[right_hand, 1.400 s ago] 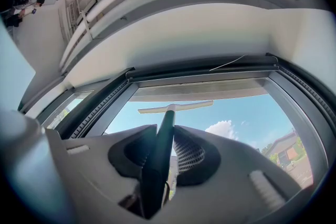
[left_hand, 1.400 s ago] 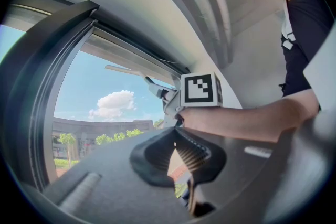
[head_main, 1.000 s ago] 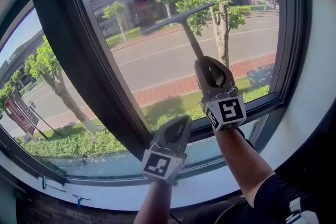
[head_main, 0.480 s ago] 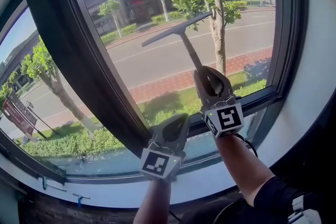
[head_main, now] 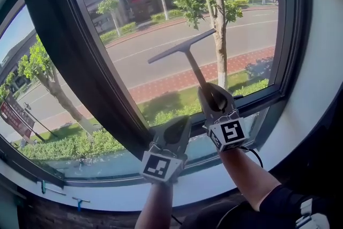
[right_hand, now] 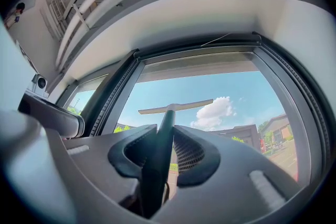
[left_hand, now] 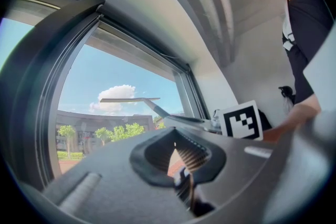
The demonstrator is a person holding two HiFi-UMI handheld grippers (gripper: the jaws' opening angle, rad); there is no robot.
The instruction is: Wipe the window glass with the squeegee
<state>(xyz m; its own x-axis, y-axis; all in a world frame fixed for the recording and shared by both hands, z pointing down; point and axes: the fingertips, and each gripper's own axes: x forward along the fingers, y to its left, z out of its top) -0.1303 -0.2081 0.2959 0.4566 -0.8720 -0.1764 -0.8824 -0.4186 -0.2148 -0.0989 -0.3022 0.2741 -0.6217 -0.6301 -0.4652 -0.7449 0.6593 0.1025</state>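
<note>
Your right gripper [head_main: 208,89]: jaws clamped on squeegee [head_main: 185,53] handle. Handle runs up, leaning left; blade crosswise at mid-pane of window glass [head_main: 249,35], right end higher. Your left gripper [head_main: 179,125]: jaws together, empty.

Dark mullion [head_main: 91,78] and window frame [head_main: 288,35] hem the pane [head_main: 155,69]; glass beneath the squeegee [head_main: 185,47] lies open.

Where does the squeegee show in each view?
Head view: squeegee centre, handle in right gripper.
Left gripper view: squeegee centre-left, above the jaws.
Right gripper view: squeegee centre, handle clamped between the jaws.
Shared landmark: dark window frame left of it.
</note>
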